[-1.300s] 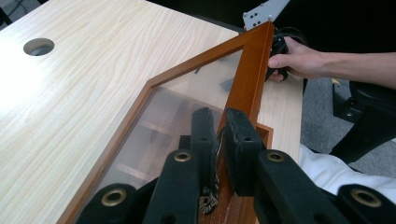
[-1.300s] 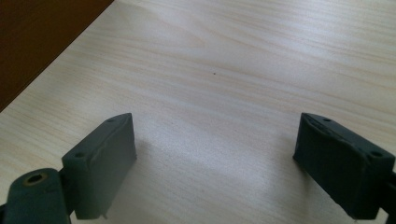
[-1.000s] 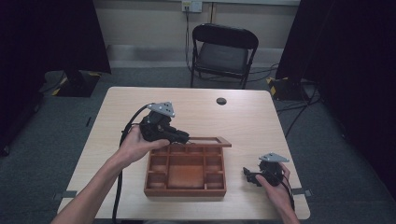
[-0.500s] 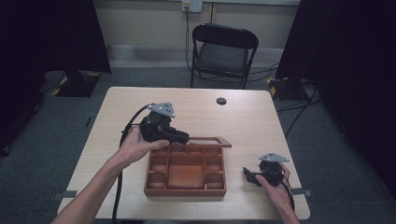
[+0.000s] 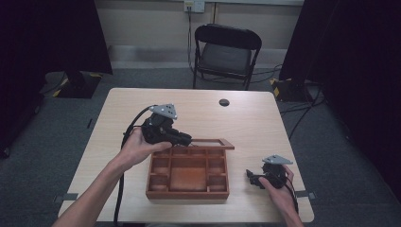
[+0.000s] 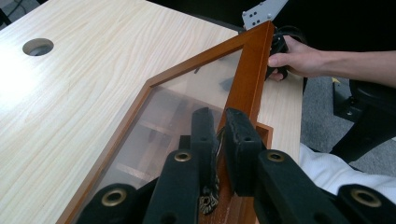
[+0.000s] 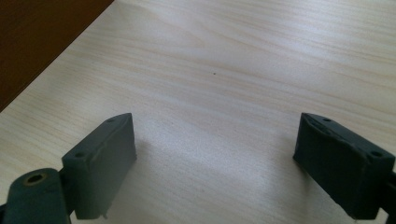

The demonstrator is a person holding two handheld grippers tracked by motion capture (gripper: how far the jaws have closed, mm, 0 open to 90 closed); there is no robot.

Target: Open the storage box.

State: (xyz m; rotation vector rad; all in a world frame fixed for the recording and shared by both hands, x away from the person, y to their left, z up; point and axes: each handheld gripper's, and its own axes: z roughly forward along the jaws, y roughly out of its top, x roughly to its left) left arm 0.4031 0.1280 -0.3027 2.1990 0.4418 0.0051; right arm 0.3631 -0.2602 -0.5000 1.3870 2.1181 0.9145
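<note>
Near the table's front edge, the reddish-brown wooden compartment box [image 5: 188, 172] sits with its clear-paned hinged lid [image 6: 187, 100] raised; your left gripper [image 6: 218, 135] clamps the lid's frame. Your right gripper [image 7: 215, 154] rests released, just beside the box, on the pale wood table [image 5: 246, 118].

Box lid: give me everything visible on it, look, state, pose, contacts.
The lid is a reddish-brown wooden frame around a clear pane, through which the box's compartments show faintly. It stands raised, hinged along the box's far edge, well open over the table. The left gripper is shut on a small metal fitting at the frame's front rail, which looks like a catch or knob. The right gripper rests apart on the table, jaws open, not touching the lid.
</note>
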